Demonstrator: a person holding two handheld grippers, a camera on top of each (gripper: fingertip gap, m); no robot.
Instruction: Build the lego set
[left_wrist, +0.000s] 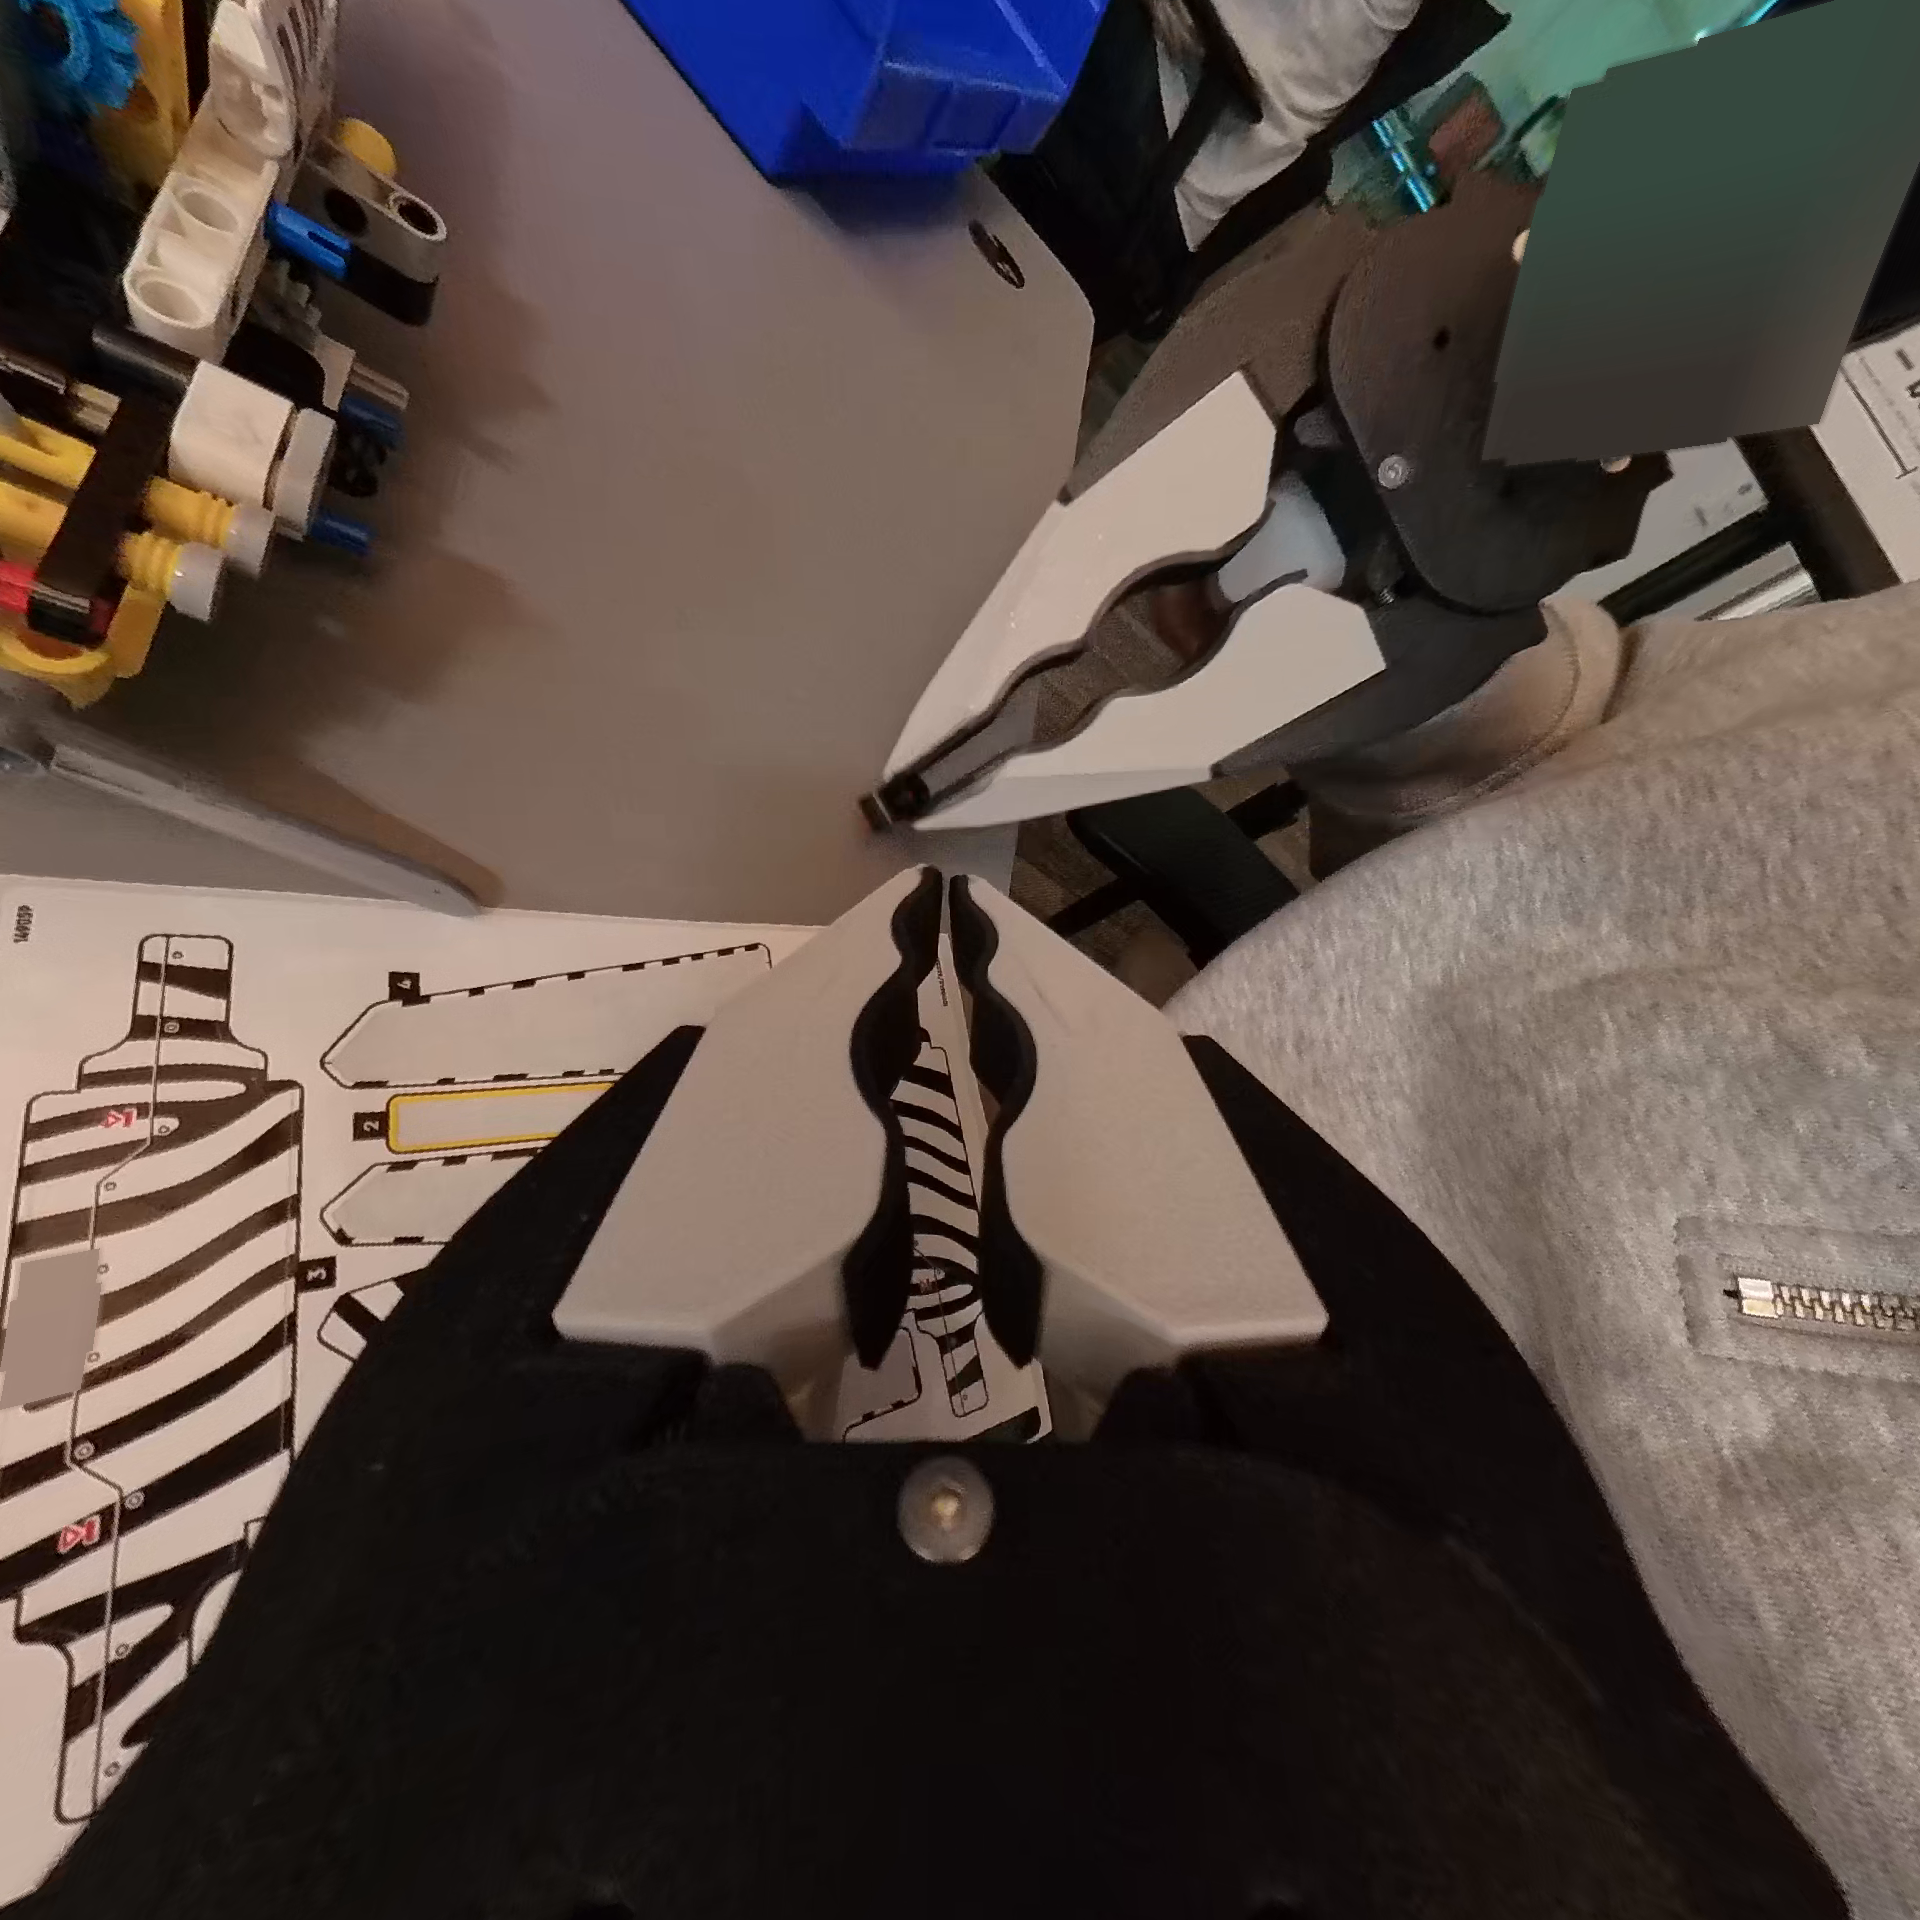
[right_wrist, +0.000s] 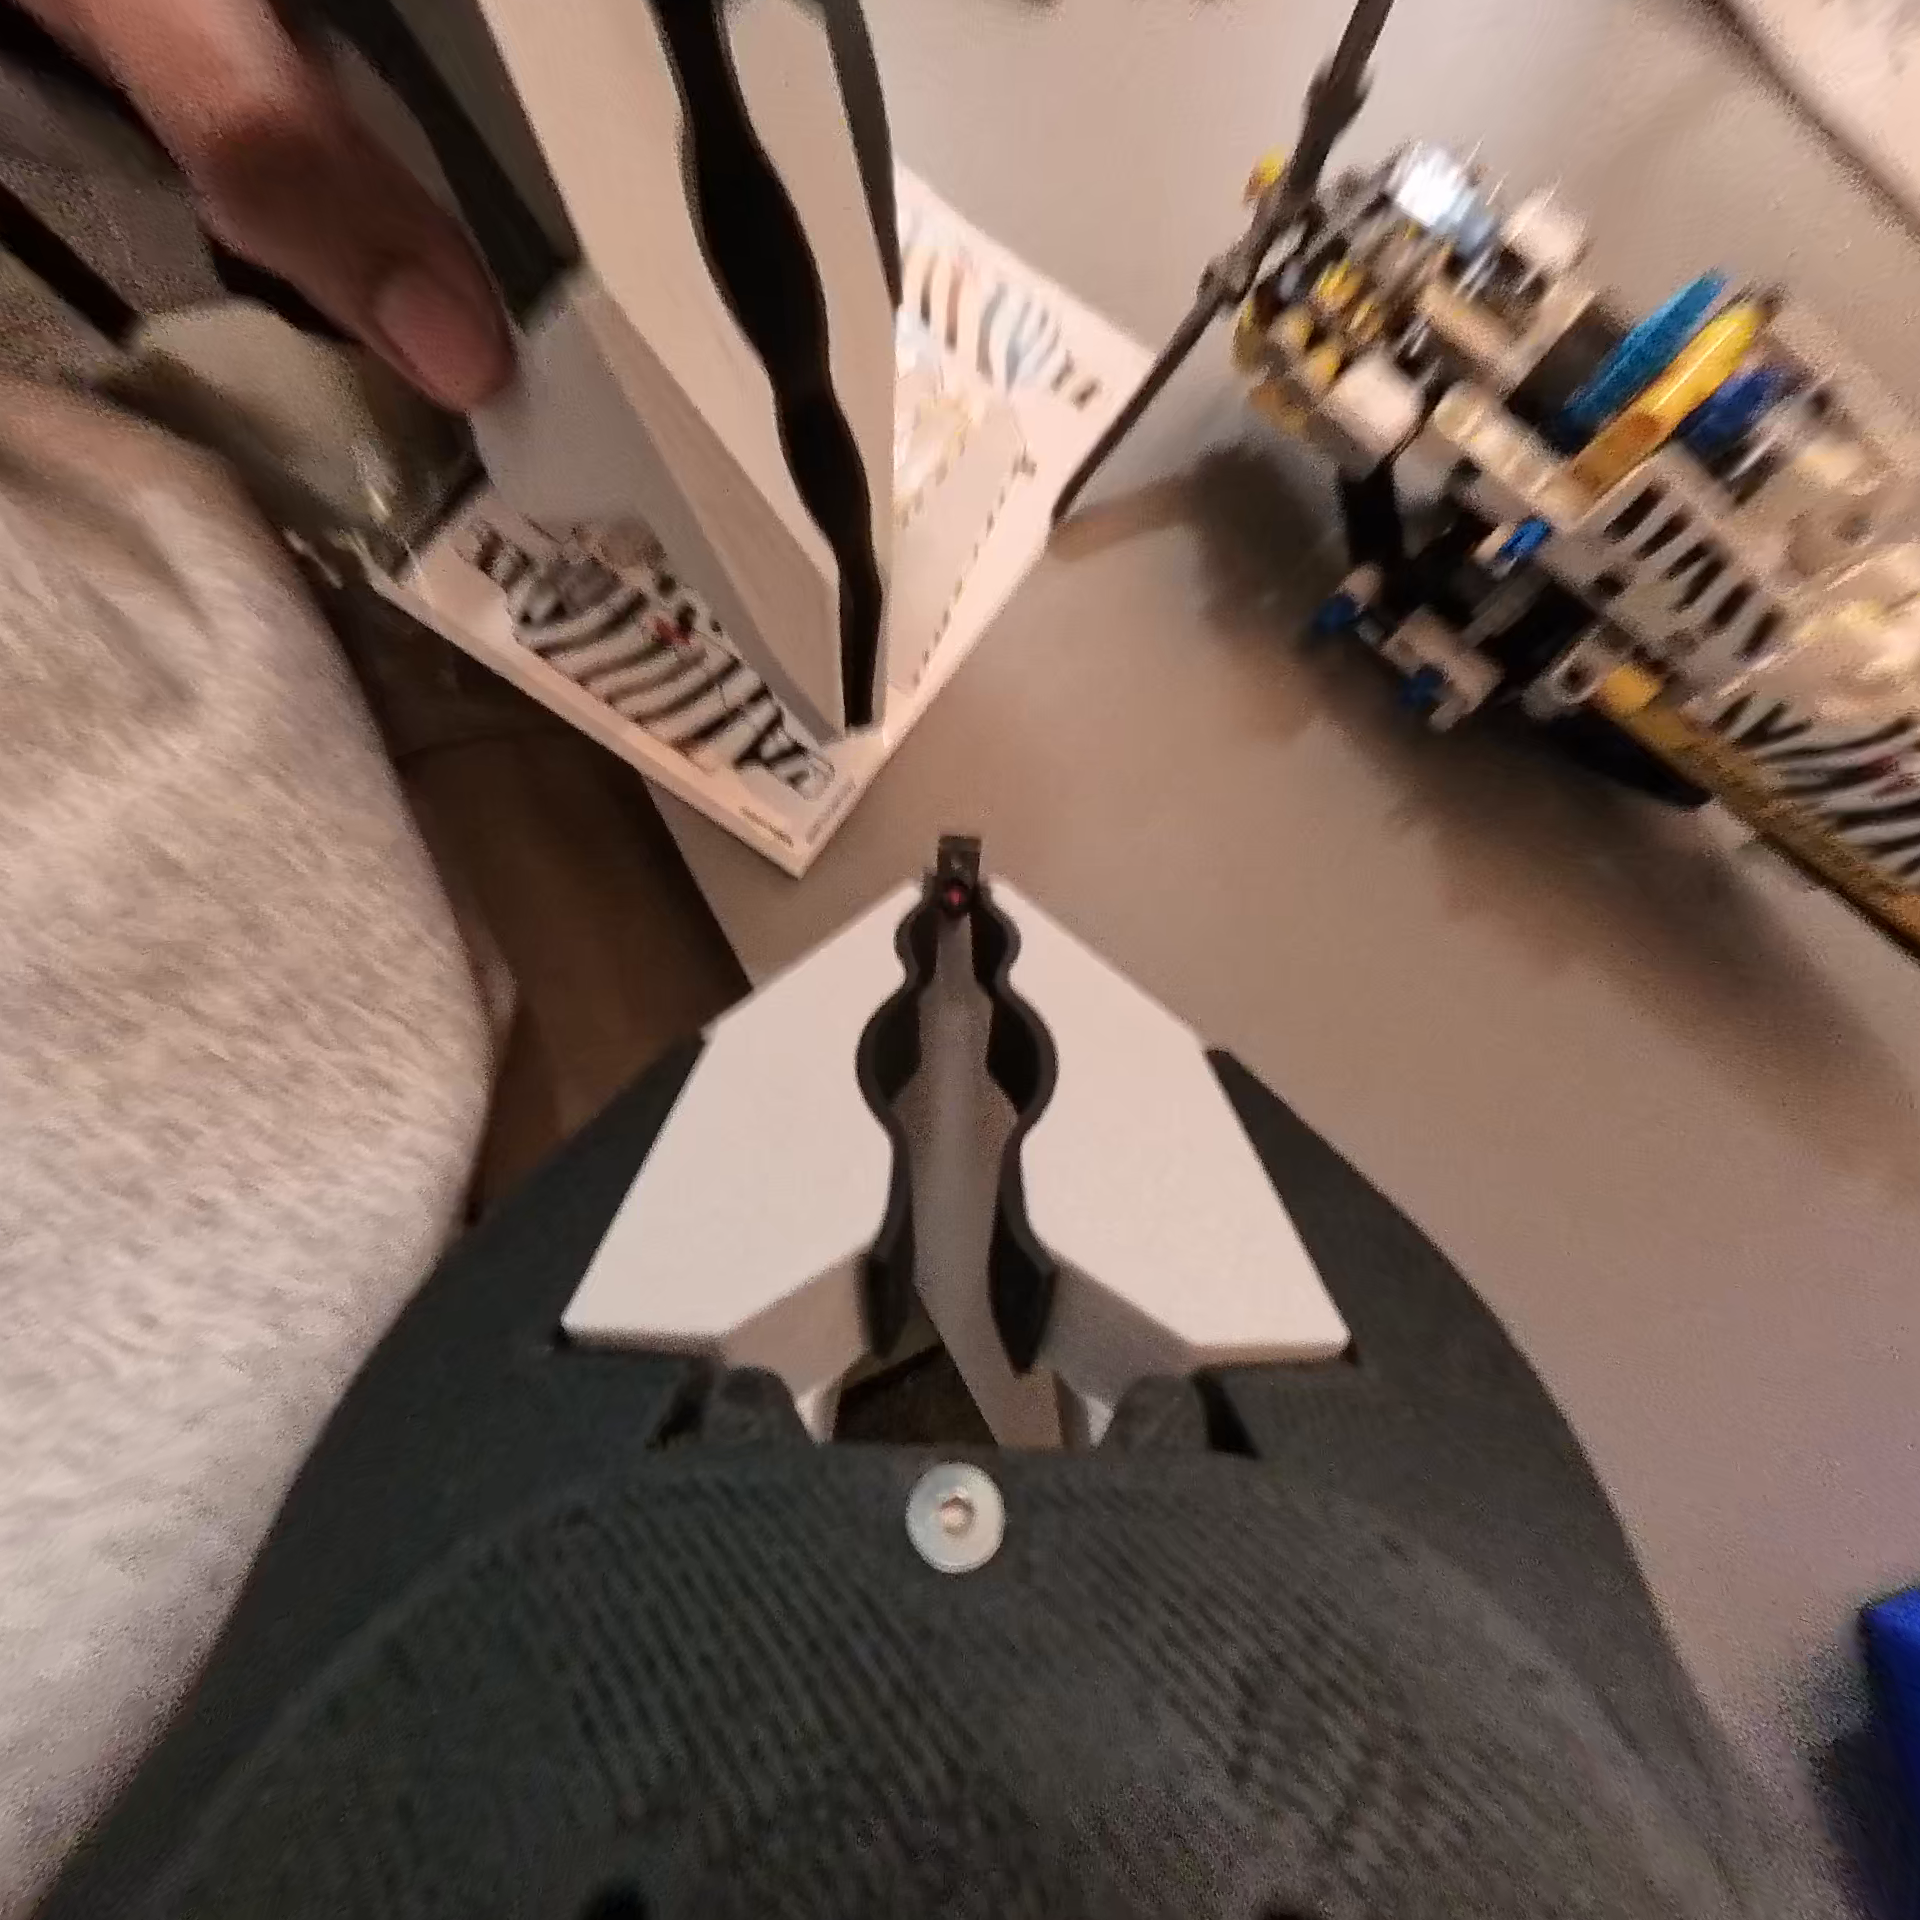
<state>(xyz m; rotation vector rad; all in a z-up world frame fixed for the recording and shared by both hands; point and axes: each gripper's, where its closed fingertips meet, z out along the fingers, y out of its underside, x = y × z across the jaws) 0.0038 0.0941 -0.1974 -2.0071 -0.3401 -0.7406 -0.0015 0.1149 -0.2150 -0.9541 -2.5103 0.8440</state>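
Observation:
A white sticker sheet (left_wrist: 208, 1195) with zebra-striped stickers lies at the table's near corner; it also shows in the right wrist view (right_wrist: 623, 665). My left gripper (left_wrist: 940, 883) is shut, lying over the sheet with its tips at the sheet's far edge; stripes show under the fingers. It also shows in the right wrist view (right_wrist: 854, 717). My right gripper (right_wrist: 956, 883) is shut on a small black piece (right_wrist: 954, 868) with a red spot, just beyond the left tips (left_wrist: 899, 805). The partly built lego model (left_wrist: 208, 364) stands at the far left, blurred in the right wrist view (right_wrist: 1558, 468).
A blue bin (left_wrist: 883, 83) stands at the back of the grey table (left_wrist: 675, 520), whose edge runs close to both grippers. A person in a grey top (left_wrist: 1558, 1143) sits at the right; a hand (right_wrist: 343, 208) holds the left gripper. A thin dark rod (right_wrist: 1247, 260) leans by the model. Both grippers' tips are close together, under 4 cm apart.

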